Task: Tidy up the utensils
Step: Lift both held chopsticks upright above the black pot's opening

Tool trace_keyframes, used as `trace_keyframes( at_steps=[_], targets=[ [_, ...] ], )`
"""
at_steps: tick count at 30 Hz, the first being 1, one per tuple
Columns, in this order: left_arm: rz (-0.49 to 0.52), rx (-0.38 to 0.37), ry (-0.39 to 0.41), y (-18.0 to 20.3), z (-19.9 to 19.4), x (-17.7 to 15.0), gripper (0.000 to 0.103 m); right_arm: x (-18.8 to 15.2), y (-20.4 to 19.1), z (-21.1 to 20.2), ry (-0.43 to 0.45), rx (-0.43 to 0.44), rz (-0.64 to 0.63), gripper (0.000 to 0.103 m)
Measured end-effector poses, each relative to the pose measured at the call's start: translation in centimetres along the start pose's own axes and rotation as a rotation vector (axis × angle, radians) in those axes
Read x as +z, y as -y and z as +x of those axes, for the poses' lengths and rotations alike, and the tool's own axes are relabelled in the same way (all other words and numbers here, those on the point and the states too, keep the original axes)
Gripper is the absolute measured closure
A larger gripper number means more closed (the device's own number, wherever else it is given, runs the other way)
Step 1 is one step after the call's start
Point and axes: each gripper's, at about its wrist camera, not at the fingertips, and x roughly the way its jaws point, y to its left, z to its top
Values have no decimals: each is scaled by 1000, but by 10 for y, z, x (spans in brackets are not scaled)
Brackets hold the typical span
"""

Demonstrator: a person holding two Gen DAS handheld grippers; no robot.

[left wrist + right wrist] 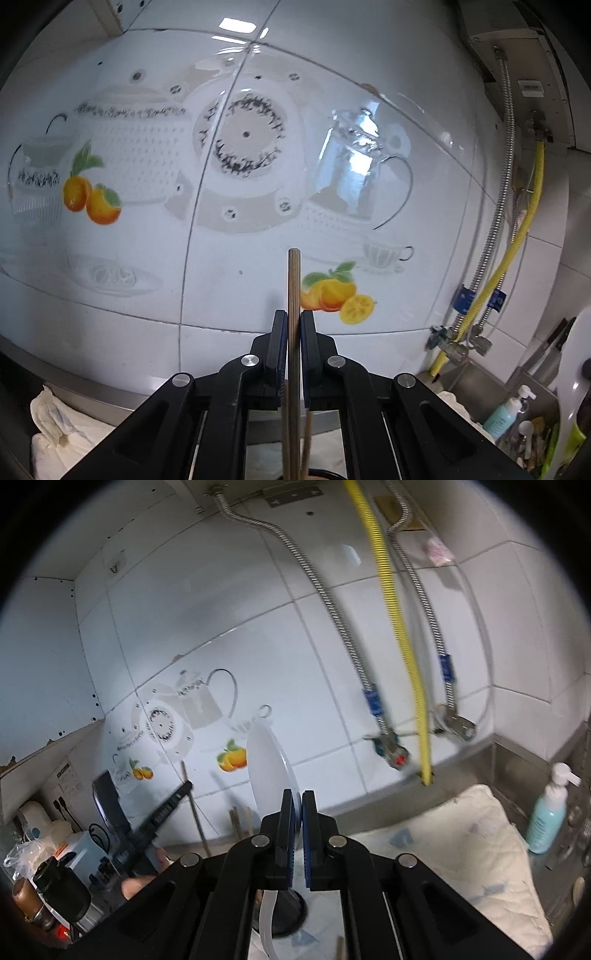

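Note:
My left gripper (294, 318) is shut on a wooden chopstick (294, 280) that stands upright between the pads, its tip in front of the tiled wall. More wooden sticks (306, 443) rise below it from a dark round holder at the frame's bottom edge. My right gripper (298, 799) is shut on a white plastic spoon (267, 764), bowl up, handle running down toward a dark holder (290, 908) on the cloth. The left gripper (159, 823) also shows at the left of the right wrist view, with wooden sticks (195, 812) near it.
A tiled wall with teapot and orange decals (229, 155) is close ahead. Metal and yellow hoses (402, 635) hang on the right. A white cloth (461, 849) covers the counter. A soap bottle (546, 819) stands by the sink. Jars and appliances (55, 867) crowd the left.

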Motion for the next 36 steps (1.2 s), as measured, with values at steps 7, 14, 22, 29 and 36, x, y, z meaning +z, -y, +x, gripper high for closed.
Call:
trace_keyframes(
  at_steps=[7,14,22,29,36],
  targets=[
    [24,34,-3,-6,8,-32,97,-2,-32,31,19,27,-59,98],
    [34,45,-64,-11,1,-52,96,-8,-60,63,45,40,-110,98],
    [-21,68,-161,-30,-4,-62,91,-27,-84,107,42,-7,-177,98],
    [-36,77,-166,-35,-14,-61,68,-47,-90,130,23,-50,-209,97],
    [-48,86,-186,-44,-23,-56,60,-61,-85,143,-73,-86,-219,97]
  ],
)
